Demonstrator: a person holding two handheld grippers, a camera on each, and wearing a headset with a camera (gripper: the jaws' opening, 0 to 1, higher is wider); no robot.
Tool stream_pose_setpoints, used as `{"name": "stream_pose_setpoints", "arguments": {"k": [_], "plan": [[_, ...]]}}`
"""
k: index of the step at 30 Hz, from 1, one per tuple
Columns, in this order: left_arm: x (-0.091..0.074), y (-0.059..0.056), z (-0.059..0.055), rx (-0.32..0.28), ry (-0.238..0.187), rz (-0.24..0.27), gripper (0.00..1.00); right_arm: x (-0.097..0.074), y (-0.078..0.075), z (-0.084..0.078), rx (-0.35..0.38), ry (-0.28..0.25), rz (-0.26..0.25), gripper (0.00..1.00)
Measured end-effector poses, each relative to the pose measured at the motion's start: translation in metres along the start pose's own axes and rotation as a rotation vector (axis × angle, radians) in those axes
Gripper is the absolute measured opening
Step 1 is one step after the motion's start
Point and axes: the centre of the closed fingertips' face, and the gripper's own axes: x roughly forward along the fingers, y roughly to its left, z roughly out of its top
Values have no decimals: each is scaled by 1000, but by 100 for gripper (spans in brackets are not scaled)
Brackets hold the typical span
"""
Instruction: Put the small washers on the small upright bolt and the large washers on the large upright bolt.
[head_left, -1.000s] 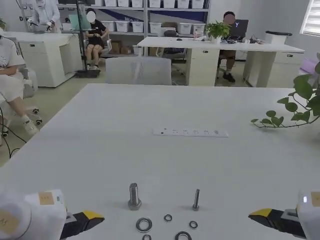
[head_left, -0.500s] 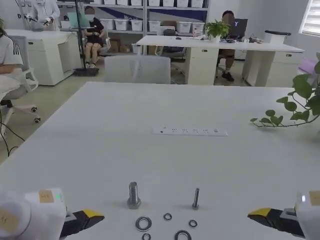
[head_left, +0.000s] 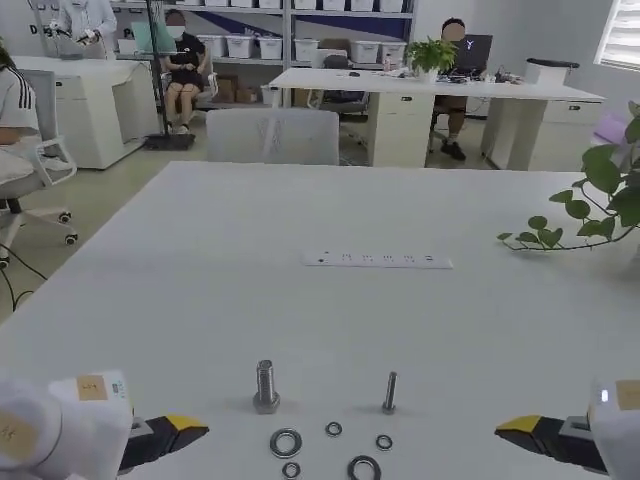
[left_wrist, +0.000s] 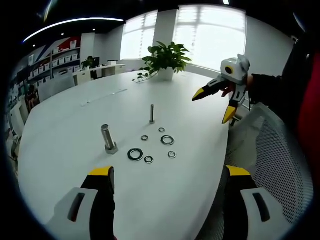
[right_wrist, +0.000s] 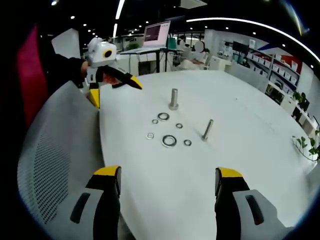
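White table (head_left: 200, 300), silver large bolt (head_left: 265, 385) (green plant (head_left: 602, 172))

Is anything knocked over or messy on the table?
No, nothing stands out. The large bolt and the small bolt both stand upright, and the washers lie flat on the table beside them. The left gripper and right gripper are open, holding nothing.
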Motion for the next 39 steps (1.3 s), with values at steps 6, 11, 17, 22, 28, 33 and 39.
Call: {"name": "stream_pose_setpoints", "arguments": {"k": [6,11,17,22,28,33,39], "plan": [[0,0,0,-2,-2,3,90,1,1,-1,1,3,5,78],[0,1,0,-3,-2,4,90,2,0,-2,3,9,10,77],[2,2,1,-6,-2,4,90,3,-1,-3,5,12,16,77],[2,2,1,-8,-3,5,90,5,-3,-3,2,16,21,77],[2,2,4,-10,-11,6,90,5,-5,-4,-3,25,26,76],[3,0,7,-5,-21,6,90,6,-7,-1,-22,36,32,75],[2,-4,8,-6,-35,7,90,8,-8,4,-49,46,42,74]]}}
